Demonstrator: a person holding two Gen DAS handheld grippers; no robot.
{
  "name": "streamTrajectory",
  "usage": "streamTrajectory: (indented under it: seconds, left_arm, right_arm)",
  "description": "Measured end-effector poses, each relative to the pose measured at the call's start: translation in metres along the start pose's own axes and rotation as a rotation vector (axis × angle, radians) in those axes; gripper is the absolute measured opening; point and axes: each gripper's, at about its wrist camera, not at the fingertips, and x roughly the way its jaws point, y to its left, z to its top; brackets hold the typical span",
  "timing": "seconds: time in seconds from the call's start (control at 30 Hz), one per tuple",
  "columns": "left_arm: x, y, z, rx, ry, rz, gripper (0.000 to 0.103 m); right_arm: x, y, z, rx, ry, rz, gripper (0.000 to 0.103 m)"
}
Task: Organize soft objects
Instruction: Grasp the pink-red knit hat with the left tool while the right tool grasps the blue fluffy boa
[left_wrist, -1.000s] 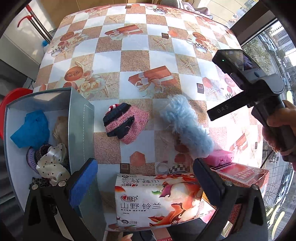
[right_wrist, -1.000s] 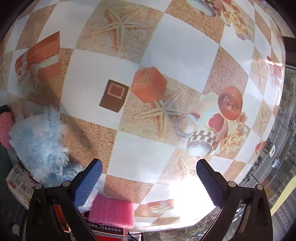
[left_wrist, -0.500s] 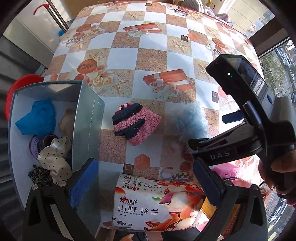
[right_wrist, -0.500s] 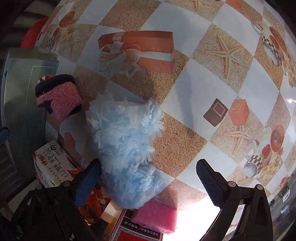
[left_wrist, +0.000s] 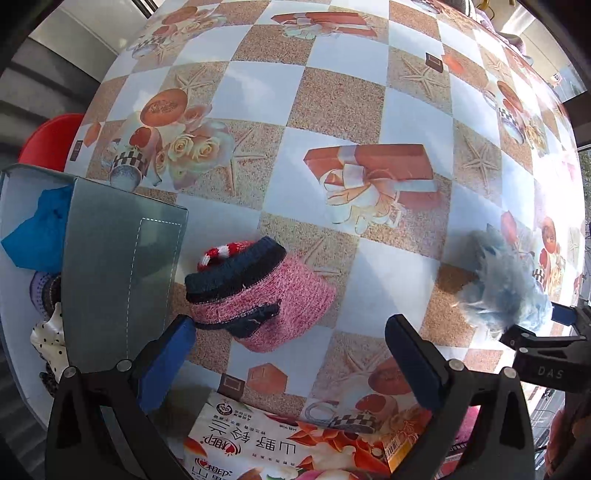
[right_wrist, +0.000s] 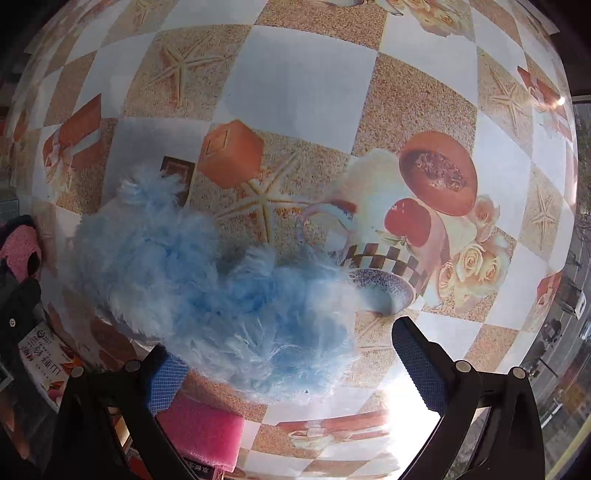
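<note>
Fluff (right_wrist: 207, 295), blue, looks light & squashy, lying btwn spread fingers of right gripper (right_wrist: 291, 363); grab mid-bulk; left gripper (left_wrist: 291, 354) agape, empty.

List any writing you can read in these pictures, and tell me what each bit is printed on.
"DAS": black body of the right gripper, seen from the left wrist.
"山野铃兰": floral soft tissue pack, upside down here.
"相印": same pack, by a red heart logo.
"100%": small round seal on the pack.
Smaller print on the pack, and on the dark red box under the pink sponge: too small to read.
</note>
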Motion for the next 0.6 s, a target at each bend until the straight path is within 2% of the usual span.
streamTrajectory:
  seconds: [0.13, 0.23, 0.43, 0.6]
  left_arm:
    - [0.011, -0.004, 0.012, 0.003, 0.009, 0.001, 0.103]
    - [0.015, -0.012, 0.020, 0.039, -0.005, 0.009, 0.103]
    - [0.032, -0.012, 0.030, 0.035, 0.016, 0.024, 0.103]
    - [0.036, -0.010, 0.034, 0.024, 0.022, 0.001, 0.103]
  right_arm:
    - [-0.016, 0.003, -0.030, -0.048, -0.108, 0.009, 0.102]
    - [-0.028, 0.018, -0.035, -0.125, -0.191, -0.013, 0.102]
    - [0.001, 0.062, -0.031, -0.255, -0.166, -0.084, 0.102]
    - [-0.009, 0.061, -0.017, -0.213, -0.192, -0.053, 0.103]
